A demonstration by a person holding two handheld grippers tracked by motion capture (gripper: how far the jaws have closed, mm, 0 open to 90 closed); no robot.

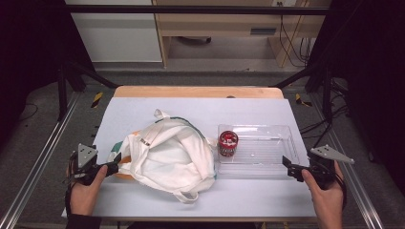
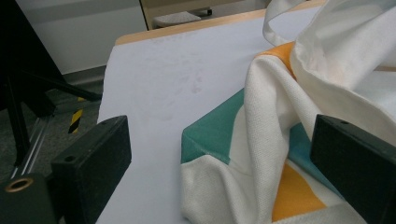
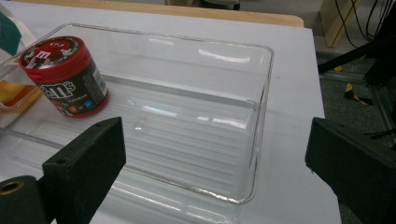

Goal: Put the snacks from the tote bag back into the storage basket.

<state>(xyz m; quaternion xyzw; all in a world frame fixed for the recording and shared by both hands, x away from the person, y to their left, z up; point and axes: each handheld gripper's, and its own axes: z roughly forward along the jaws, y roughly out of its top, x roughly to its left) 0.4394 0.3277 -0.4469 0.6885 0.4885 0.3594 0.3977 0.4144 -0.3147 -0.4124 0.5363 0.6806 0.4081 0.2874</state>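
Holding a gripper in each hand, you are sitting at the bench (image 1: 267, 200) with both sets of jaws spread wide and nothing between them.

Your left gripper (image 1: 113, 168) is pointing at the cloth bag (image 1: 167, 155). The bag is lying in a soft heap in the middle of the bench, just to the left of the clear tray (image 1: 282, 164). In the left gripper view the bag (image 2: 299, 140) is sitting right between the jaws, with its white, green and orange cloth all folded up. One jaw is close to the cloth, but I cannot tell if it is touching.

Your right gripper (image 1: 288, 163) is waiting at the near right corner of the tray. In the right gripper view the tray (image 3: 261, 116) is lying between the jaws, and a red candy tub (image 3: 65, 77) is standing upright at its far left end.

I am thinking the bag is light and floppy. It is going to sag and bunch when you are lifting it, so be pinching a thick fold or a strap (image 1: 160, 114), not one thin layer. The tub is looking hard and smooth, so it may be slipping; be squeezing it around its sides. The tray is stiff and shiny, so be holding it by the rim.
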